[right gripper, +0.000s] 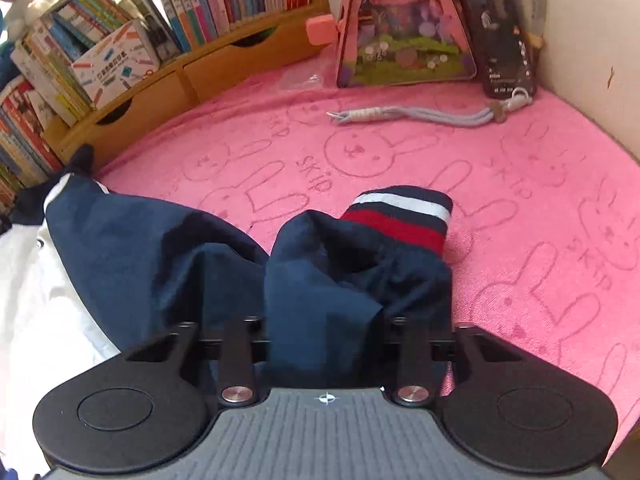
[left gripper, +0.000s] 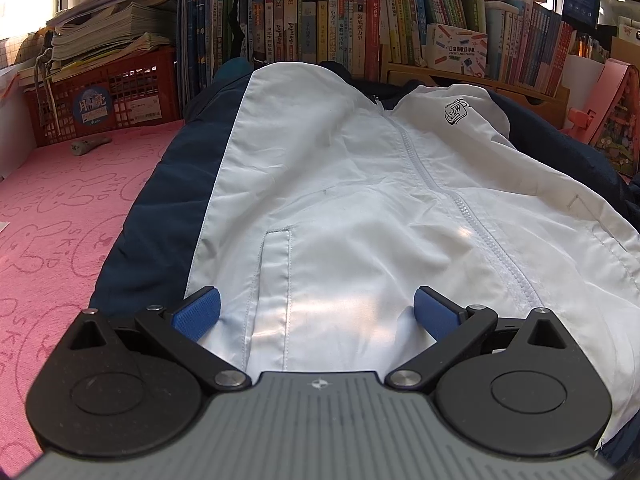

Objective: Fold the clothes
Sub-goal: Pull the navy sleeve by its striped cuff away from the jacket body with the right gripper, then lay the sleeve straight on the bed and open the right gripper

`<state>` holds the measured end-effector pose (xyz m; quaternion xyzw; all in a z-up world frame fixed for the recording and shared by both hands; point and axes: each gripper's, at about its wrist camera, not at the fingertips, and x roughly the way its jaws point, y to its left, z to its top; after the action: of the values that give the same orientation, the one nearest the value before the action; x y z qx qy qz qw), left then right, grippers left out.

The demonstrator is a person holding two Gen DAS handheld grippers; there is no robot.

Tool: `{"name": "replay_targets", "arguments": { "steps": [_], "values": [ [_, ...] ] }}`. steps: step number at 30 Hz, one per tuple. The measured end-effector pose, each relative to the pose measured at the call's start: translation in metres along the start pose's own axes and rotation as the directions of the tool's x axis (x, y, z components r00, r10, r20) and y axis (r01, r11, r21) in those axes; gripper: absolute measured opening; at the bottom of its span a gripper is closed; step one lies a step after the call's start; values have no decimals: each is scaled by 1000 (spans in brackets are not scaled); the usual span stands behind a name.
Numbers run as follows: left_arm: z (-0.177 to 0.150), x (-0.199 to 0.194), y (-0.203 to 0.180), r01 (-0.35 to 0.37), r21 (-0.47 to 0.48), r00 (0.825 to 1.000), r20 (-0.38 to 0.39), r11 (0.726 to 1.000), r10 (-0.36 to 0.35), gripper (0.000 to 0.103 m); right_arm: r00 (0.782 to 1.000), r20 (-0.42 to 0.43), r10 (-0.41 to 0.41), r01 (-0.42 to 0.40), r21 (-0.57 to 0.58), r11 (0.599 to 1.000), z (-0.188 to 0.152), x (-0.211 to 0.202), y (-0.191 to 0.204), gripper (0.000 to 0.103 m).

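A white and navy zip-up jacket [left gripper: 340,184] lies front up on the pink rabbit-print cloth [left gripper: 60,216]. My left gripper [left gripper: 316,312] is open, its blue pads [left gripper: 198,314] resting on the white front panel near the hem, beside a pocket slit. In the right wrist view the jacket's navy sleeve [right gripper: 344,280], with a red, white and navy striped cuff [right gripper: 400,216], is bunched up between the arms of my right gripper [right gripper: 326,344]. The fabric hides the fingertips; the gripper looks shut on the sleeve.
A red plastic crate [left gripper: 104,100] with stacked papers stands at the back left. Rows of books [left gripper: 320,28] and a wooden drawer shelf [right gripper: 168,84] line the back. A pink toy house [right gripper: 400,28], a black box [right gripper: 500,36] and a grey cord [right gripper: 420,114] lie at the right.
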<state>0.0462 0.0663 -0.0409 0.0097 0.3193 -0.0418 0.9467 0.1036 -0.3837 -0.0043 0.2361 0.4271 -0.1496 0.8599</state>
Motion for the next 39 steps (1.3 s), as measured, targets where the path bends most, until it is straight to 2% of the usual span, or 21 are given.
{"name": "replay_targets", "arguments": {
  "steps": [1,3,4,5,7,8,10,12,15,18,20,22,24,27,30,32,33,37,39],
  "values": [
    [0,0,0,0,0,1000,0,1000,0,103,999,37,17,-18,15,1000,7,-8,-4,17],
    [0,0,0,0,0,1000,0,1000,0,103,985,171,9,-20,63,998,22,-32,-14,17],
    [0,0,0,0,0,1000,0,1000,0,103,964,267,7,-37,108,994,31,-49,-22,17],
    [0,0,0,0,0,1000,0,1000,0,103,932,361,11,-73,157,985,39,-66,-33,17],
    [1,1,1,1,1,1000,-1,1000,-1,103,857,514,-34,-115,256,960,46,-91,-50,17],
    [1,1,1,1,2,1000,-1,1000,-1,103,862,504,-51,-91,253,963,45,-88,-54,18],
    [1,1,2,1,1,1000,-2,1000,-1,103,882,465,-82,-33,234,972,44,-80,-59,27],
    [2,1,2,1,1,1000,-2,1000,-1,103,898,426,-115,25,211,977,42,-71,-64,48],
    [2,1,2,1,1,1000,-3,1000,-1,103,915,367,-168,110,173,979,40,-58,-72,67],
    [3,1,2,0,1,1000,-4,1000,0,103,925,309,-223,192,128,973,37,-46,-80,75],
    [3,1,2,0,2,1000,-5,1000,0,103,926,271,-261,244,96,965,36,-37,-85,75],
    [3,1,2,0,3,1000,-5,1000,0,103,948,210,-240,205,178,963,30,-32,-100,76],
    [3,0,2,-1,4,1000,-6,1000,1,103,953,183,-240,179,297,938,30,-31,-117,78],
    [4,0,1,-2,3,1000,-6,1000,2,103,939,157,-305,206,453,867,37,-29,-141,89],
    [4,0,1,-5,2,1000,-6,1000,5,103,922,136,-364,232,559,796,38,-31,-164,89],
    [4,0,1,-5,2,1000,-6,1000,5,103,901,143,-410,255,590,766,30,-35,-177,89],
    [4,0,1,-5,2,1000,-7,1000,5,103,899,143,-413,257,591,765,26,-36,-180,89],
    [4,0,1,-6,2,1000,-7,1000,6,103,948,163,-272,128,589,798,17,-29,-203,88],
    [4,1,0,-6,2,1000,-8,1000,6,103,963,218,-159,5,572,820,17,-26,-205,83]
  ]
}}
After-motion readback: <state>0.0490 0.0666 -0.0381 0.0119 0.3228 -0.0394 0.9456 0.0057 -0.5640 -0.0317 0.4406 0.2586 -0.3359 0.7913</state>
